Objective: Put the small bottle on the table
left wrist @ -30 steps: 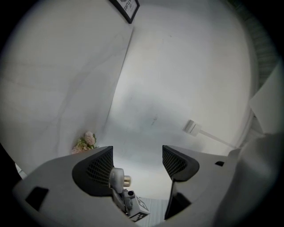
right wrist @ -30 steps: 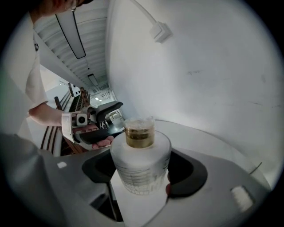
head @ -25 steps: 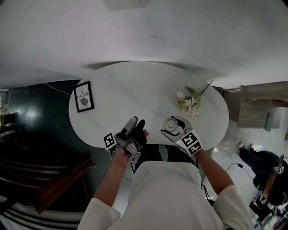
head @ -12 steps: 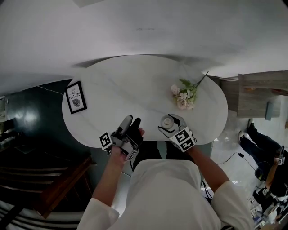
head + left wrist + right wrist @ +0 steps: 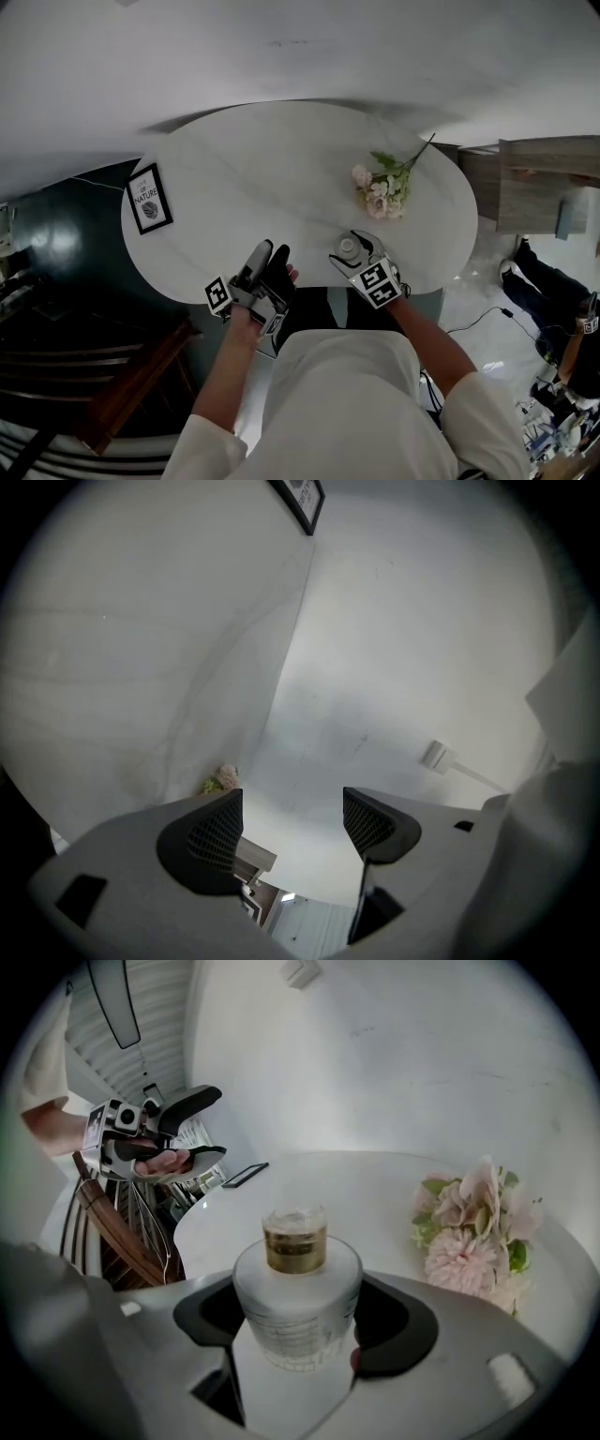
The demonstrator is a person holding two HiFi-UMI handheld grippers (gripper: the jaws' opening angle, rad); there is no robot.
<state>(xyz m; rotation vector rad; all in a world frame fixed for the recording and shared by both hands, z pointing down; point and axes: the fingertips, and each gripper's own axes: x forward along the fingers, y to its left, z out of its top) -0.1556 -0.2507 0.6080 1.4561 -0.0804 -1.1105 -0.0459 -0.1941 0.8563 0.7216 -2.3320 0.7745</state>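
A small frosted white bottle [image 5: 296, 1297] with a gold neck and clear cap stands upright between the jaws of my right gripper [image 5: 300, 1321], which is shut on it. In the head view the small bottle [image 5: 349, 249] and my right gripper [image 5: 354, 251] are over the near edge of the oval white table [image 5: 281, 178]. My left gripper [image 5: 267, 258] is at the table's near edge to the left, pointing up and away. Its jaws stand apart with nothing between them in the left gripper view, where my left gripper [image 5: 286, 827] is open.
A bunch of pink flowers [image 5: 382, 192] lies on the table just beyond the bottle, also seen as the flowers [image 5: 473, 1232] at the right. A black framed print [image 5: 147, 199] lies at the table's left end. A dark wooden chair [image 5: 112, 384] is at the lower left.
The view has shifted, so the table sits higher and more to the left. My right gripper with the bottle has moved slightly left over the table's near edge. The left gripper barely moved.
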